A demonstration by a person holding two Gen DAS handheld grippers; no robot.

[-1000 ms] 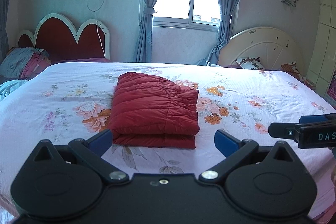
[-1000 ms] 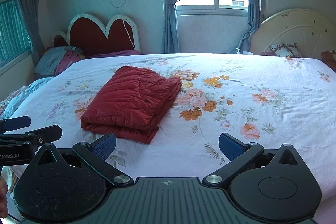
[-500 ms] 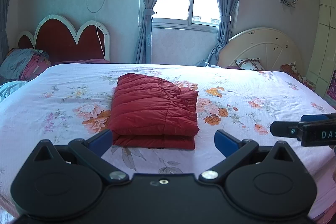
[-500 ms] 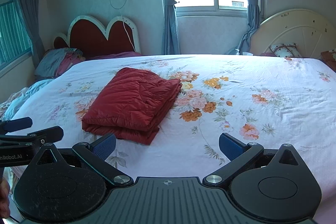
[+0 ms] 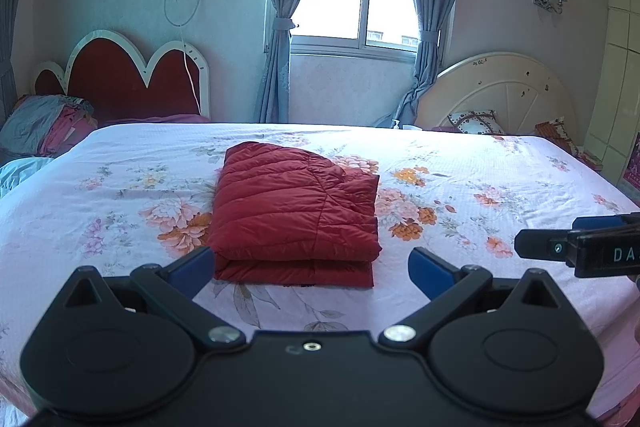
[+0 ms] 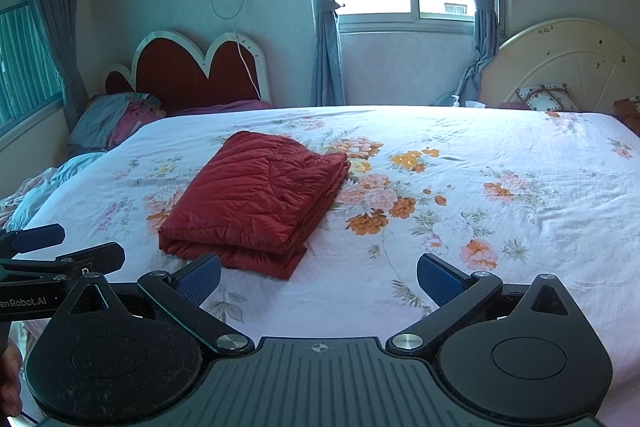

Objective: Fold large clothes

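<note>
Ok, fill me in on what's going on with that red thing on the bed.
A person holds a gripper in each hand over a bed with a floral sheet. The red quilted jacket lies folded into a neat stacked rectangle on the sheet. The left gripper and right gripper are both open, empty and short of the jacket, touching nothing. The folding looks done.

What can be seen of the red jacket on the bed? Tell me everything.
The red jacket is a quilted, puffy garment with a slight sheen, folded into a neat rectangular bundle of stacked layers visible at its near edge. It lies flat on the floral bedsheet, left of the bed's middle. Neither gripper touches it; both are open and short of it.
</note>
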